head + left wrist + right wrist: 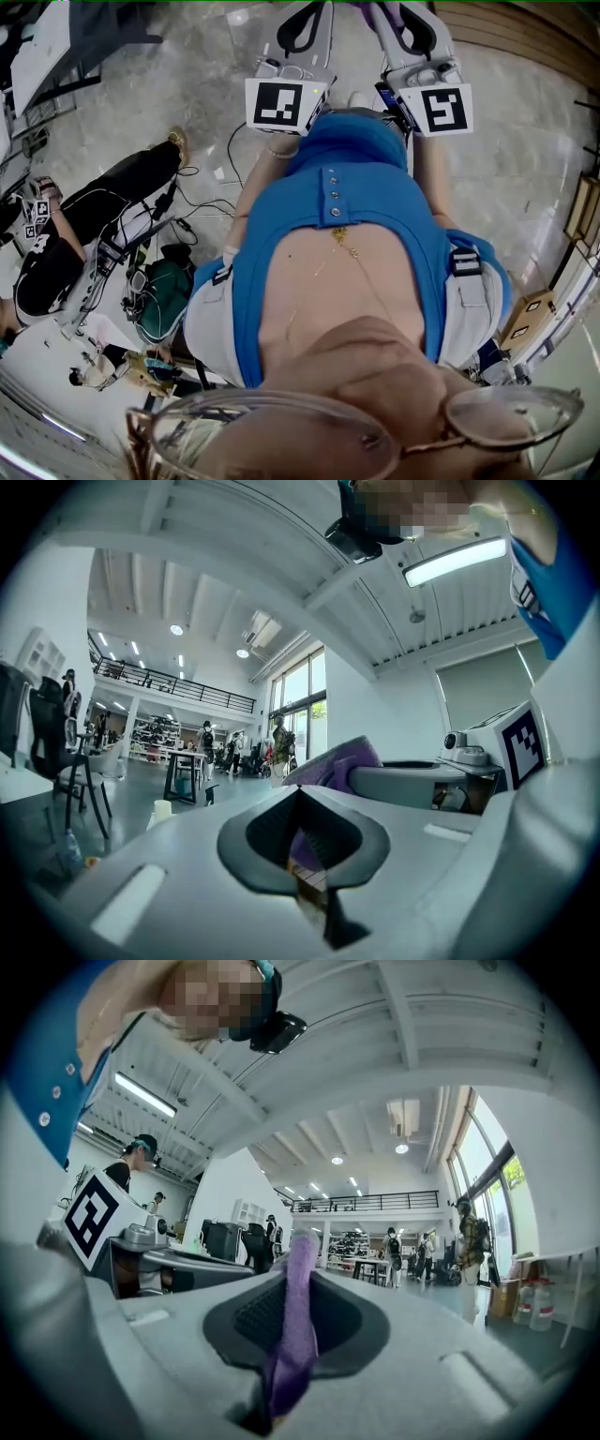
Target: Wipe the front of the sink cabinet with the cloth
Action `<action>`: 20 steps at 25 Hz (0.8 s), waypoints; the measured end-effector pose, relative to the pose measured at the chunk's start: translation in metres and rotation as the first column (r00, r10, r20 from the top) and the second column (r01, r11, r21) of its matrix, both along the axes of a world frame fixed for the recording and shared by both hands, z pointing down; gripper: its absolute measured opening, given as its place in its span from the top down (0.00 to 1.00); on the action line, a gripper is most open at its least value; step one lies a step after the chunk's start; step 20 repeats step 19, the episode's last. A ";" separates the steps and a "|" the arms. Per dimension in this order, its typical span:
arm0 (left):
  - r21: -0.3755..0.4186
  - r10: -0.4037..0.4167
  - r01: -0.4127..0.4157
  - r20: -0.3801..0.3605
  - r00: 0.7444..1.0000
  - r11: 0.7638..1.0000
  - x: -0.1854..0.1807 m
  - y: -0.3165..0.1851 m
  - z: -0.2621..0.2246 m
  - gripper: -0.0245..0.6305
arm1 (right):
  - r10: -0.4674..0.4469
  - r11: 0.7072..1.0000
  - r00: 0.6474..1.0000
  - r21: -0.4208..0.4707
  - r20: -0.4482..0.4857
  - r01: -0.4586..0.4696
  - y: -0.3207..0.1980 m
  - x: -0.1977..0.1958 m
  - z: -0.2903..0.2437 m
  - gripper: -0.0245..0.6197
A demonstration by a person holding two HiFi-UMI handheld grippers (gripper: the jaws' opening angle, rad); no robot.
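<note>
While both are tilted upward, left claw [302, 803] and right claw [298, 1279] each pinch the purple cloth [295, 1335]; it looks light and limp, best held by a bunched fold.

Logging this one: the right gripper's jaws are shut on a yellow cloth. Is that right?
Not quite. The cloth pinched in the right gripper is purple, not yellow, as the right gripper view shows. The jaws are indeed shut on it.
</note>
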State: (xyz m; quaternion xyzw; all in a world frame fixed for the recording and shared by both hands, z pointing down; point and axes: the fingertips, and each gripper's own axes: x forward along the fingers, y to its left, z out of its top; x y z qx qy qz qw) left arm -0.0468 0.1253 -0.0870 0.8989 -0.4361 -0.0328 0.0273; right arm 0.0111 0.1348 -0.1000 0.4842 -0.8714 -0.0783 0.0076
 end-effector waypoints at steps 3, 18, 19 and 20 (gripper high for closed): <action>0.003 -0.021 0.021 0.004 1.000 1.000 0.031 0.015 -0.001 0.97 | -0.024 1.000 1.000 -0.011 -0.002 0.024 0.015 0.027 -0.004 0.88; 0.013 -0.072 0.071 0.037 0.997 0.997 0.064 0.037 -0.012 0.97 | -0.110 0.994 0.993 -0.013 -0.047 0.109 0.031 0.050 -0.013 0.88; 0.014 -0.073 0.072 0.036 0.997 0.997 0.059 0.033 -0.013 0.97 | -0.112 0.994 0.993 -0.013 -0.048 0.112 0.028 0.045 -0.013 0.88; 0.014 -0.073 0.072 0.036 0.997 0.997 0.059 0.033 -0.013 0.97 | -0.112 0.994 0.993 -0.013 -0.048 0.112 0.028 0.045 -0.013 0.88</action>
